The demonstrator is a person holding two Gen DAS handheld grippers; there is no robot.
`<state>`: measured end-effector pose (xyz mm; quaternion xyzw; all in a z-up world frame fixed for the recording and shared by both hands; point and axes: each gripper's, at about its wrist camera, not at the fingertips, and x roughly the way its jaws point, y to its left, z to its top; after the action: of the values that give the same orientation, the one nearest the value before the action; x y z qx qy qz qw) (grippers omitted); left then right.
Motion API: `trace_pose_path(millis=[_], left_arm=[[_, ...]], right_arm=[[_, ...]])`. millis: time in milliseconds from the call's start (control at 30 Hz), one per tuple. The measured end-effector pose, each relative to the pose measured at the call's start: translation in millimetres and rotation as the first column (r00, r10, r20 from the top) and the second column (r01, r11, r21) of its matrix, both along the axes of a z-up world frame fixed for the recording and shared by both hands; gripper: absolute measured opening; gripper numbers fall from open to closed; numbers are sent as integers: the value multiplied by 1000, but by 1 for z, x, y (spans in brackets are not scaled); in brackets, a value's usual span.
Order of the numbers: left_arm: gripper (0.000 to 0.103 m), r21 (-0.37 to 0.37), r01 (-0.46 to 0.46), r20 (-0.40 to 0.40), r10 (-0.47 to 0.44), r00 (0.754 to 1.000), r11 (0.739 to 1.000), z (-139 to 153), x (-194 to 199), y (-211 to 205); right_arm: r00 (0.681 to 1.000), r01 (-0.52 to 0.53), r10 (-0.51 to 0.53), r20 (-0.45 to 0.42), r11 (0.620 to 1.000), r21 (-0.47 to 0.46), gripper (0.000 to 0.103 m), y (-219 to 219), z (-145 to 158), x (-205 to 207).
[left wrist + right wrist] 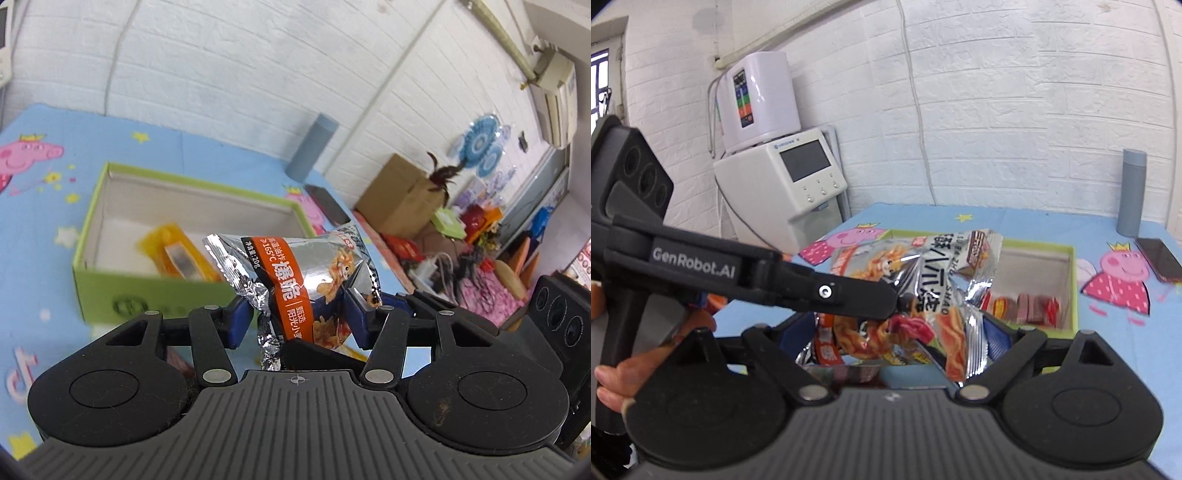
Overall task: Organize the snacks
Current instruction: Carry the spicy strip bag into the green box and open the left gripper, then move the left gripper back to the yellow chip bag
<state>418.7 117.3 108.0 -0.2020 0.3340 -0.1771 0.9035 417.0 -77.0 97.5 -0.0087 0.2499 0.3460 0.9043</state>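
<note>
- Left gripper [300,318]: blue-padded fingers [239,322] closed on a silver-and-orange snack packet [295,284], held above the table.
- Green cardboard box [110,291]: open-topped, on a blue cartoon-print tablecloth [44,206], behind the packet; holds an orange-yellow snack bar [177,254].
- Grey-blue cylindrical bottle [312,147]: upright by the white brick wall.
- Dark phone [328,206]: flat at the table edge, near the bottle.
- Brown carton [402,192]: beyond the table, among blurred clutter.

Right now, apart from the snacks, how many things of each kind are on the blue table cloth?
Green box: 1
Grey bottle: 1
Dark phone: 1
Total: 3
</note>
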Motion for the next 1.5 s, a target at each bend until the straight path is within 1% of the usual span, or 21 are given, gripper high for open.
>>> trace_pose_path(millis=[167, 333, 467, 500, 567, 633, 767, 833, 933, 1033, 1133, 1233, 1367, 1433, 1500], left_arm=[[40, 33, -18, -32, 19, 999, 999, -10, 61, 11], [40, 59, -17, -85, 22, 996, 998, -33, 109, 17], [42, 60, -13, -114, 20, 993, 998, -48, 132, 19], [45, 65, -15, -115, 23, 993, 998, -50, 135, 19], [48, 96, -41, -102, 51, 993, 995, -50, 137, 19], [55, 123, -64, -70, 73, 995, 990, -45, 133, 20], [56, 105, -79, -35, 83, 996, 991, -33, 113, 23], [58, 107, -81, -18, 83, 996, 991, -26, 97, 21], [62, 108, -59, 10, 58, 998, 992, -19, 67, 13], [64, 109, -20, 27, 17, 999, 994, -19, 32, 0], [64, 112, 40, 2, -40, 999, 993, -31, 1, -21], [63, 108, 102, -46, -97, 994, 989, -47, -23, -43], [62, 81, 147, -93, -139, 986, 986, -70, -49, -62], [60, 62, 162, -129, -153, 980, 985, -80, -55, -72], [58, 59, 169, -157, -158, 975, 984, -89, -56, -80]], right_arm=[[1000, -2, 2, -22, 999, -36, 94, 21, -7, 62], [998, 6, -11, -69, 997, -74, 94, 34, -26, 108], [995, 13, -22, -99, 995, -96, 94, 39, -45, 135], [995, 13, -22, -99, 995, -96, 94, 39, -45, 135], [996, 18, -27, -88, 994, -105, 93, 38, -47, 139], [997, 33, -40, -65, 993, -113, 93, 35, -44, 136], [999, 40, -42, -33, 997, -63, 93, 17, -28, 121], [999, 46, -46, -10, 997, -58, 93, 7, -21, 105], [998, 57, -56, 24, 997, -60, 93, -14, -16, 71], [998, 69, -69, 13, 996, -60, 93, -42, -24, 34], [995, 97, -99, -29, 994, -51, 93, -69, -42, -5], [989, 117, -120, -88, 992, -40, 93, -88, -64, -41], [981, 130, -136, -139, 990, -56, 93, -96, -91, -80], [978, 135, -141, -155, 990, -49, 93, -97, -99, -90], [976, 148, -153, -153, 988, -45, 93, -97, -103, -97]])
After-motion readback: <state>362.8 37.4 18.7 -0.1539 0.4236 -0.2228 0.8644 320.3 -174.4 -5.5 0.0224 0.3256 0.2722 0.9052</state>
